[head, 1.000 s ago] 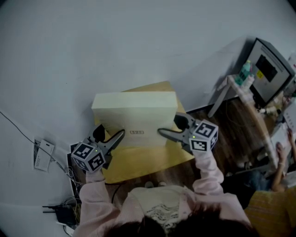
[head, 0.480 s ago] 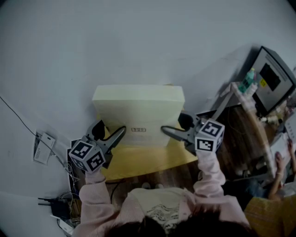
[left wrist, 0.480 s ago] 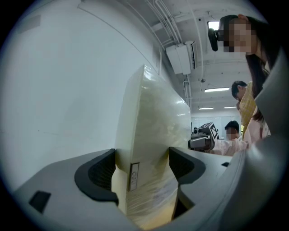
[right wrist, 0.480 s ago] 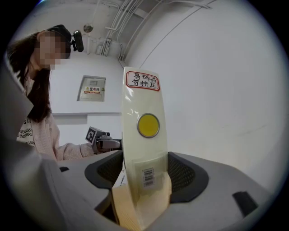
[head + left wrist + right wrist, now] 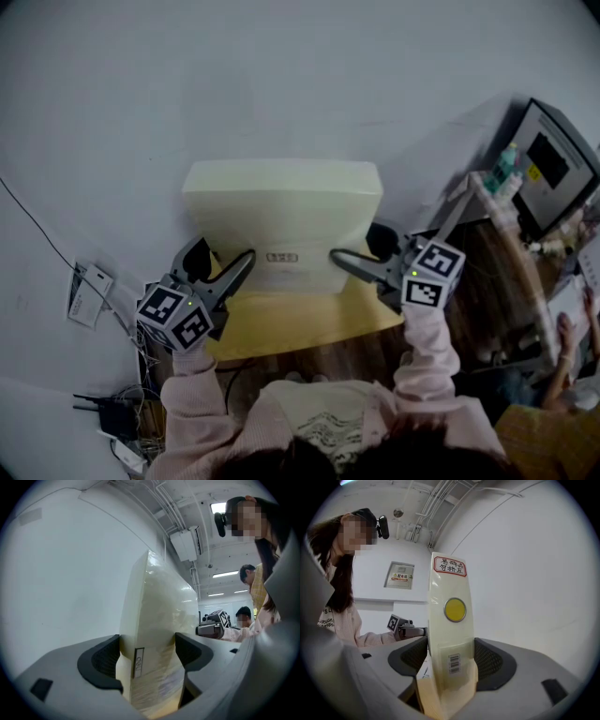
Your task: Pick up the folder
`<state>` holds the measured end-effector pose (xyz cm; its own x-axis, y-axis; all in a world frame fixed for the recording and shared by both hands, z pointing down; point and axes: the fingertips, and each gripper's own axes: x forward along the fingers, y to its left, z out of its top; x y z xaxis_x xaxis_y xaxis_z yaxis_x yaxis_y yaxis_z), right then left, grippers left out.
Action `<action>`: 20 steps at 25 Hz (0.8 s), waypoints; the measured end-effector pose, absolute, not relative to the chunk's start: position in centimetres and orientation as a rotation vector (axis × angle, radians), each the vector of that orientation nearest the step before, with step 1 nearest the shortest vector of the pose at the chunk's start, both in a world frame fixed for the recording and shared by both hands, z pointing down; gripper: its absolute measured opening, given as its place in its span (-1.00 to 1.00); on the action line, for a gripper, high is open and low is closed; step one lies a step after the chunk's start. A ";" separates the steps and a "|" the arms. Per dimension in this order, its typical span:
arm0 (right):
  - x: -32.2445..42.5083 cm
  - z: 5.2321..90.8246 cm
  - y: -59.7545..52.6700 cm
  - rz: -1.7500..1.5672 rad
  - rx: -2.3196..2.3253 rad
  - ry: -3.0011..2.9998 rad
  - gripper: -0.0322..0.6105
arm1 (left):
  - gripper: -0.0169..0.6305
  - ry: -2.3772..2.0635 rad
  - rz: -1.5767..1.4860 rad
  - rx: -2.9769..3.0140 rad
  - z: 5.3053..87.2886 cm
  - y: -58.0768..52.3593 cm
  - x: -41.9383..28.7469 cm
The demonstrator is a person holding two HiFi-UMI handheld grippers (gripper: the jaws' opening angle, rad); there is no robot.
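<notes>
The folder [image 5: 281, 220] is a thick, pale cream box file, held upright on its long edge above the yellow table [image 5: 291, 323]. My left gripper [image 5: 244, 269] clamps its left end and my right gripper [image 5: 339, 262] clamps its right end. In the left gripper view the folder [image 5: 157, 616] fills the gap of the left gripper [image 5: 146, 656], both dark pads against its sides. In the right gripper view the folder's end [image 5: 450, 620], with a yellow round sticker and a barcode, sits between the pads of the right gripper [image 5: 451, 660].
A white wall lies behind the folder. A dark monitor [image 5: 553, 155] and a bottle [image 5: 502, 169] stand on a desk at the right, where another person's hand [image 5: 565, 323] shows. Cables and a tag [image 5: 86, 298] lie at the lower left.
Both grippers have risen with the folder between them. The folder now sits higher in the head view and hides the table's far edge.
</notes>
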<state>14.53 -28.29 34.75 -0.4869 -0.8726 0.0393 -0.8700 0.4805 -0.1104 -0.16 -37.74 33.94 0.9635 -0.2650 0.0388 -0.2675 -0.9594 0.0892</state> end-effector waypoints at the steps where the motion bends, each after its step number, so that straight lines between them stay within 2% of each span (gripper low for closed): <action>1: 14.5 34.6 -28.1 -0.173 -1.580 2.683 0.09 | 0.20 -0.414 0.036 3.023 33.8 -37.6 -0.2; 20: 14.5 33.7 -27.1 -0.080 -1.606 2.640 0.06 | 0.20 -0.435 0.010 3.046 33.4 -36.5 -0.4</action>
